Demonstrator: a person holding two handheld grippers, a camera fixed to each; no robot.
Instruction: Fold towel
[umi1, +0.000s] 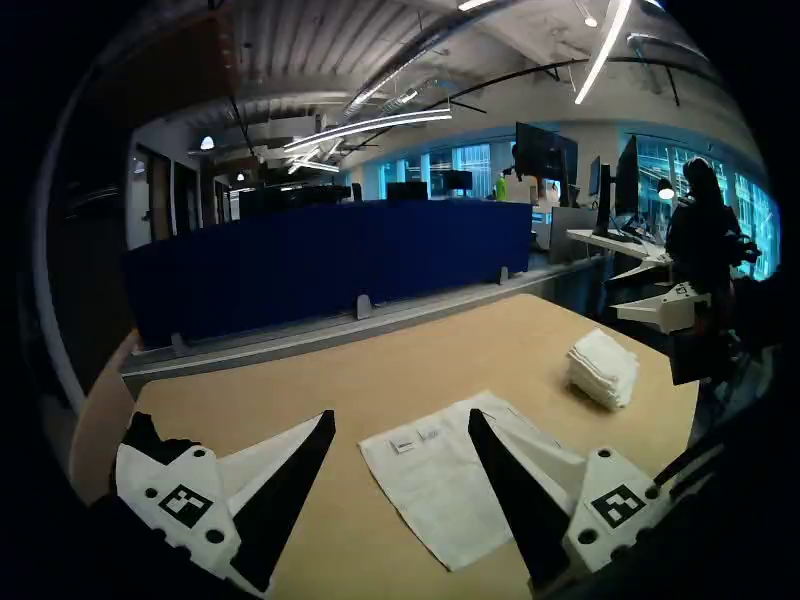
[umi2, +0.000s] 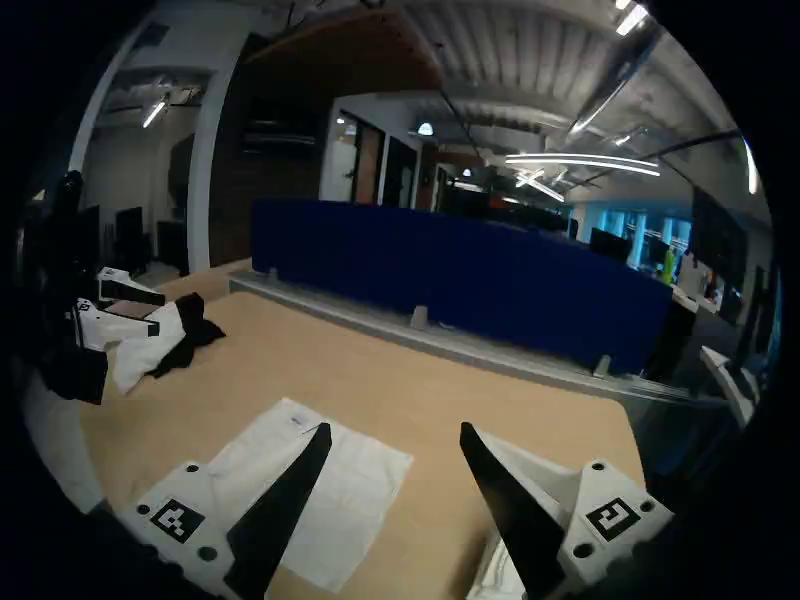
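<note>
A white towel (umi1: 440, 490) lies flat on the tan table (umi1: 400, 370), just ahead of my left gripper (umi1: 400, 430) and partly under its right finger. That gripper is open with nothing between its fingers. In the right gripper view the same towel (umi2: 330, 480) lies under the left finger of my right gripper (umi2: 395, 440), which is also open and holds nothing. The left gripper (umi2: 185, 320) shows at the table's far left, open, and the right gripper (umi1: 640, 308) hangs beyond the table's right end.
A stack of folded white towels (umi1: 603, 367) sits near the table's right end. A blue partition (umi1: 330, 255) runs along the far edge. A person (umi1: 700, 230) stands by desks with monitors at the right.
</note>
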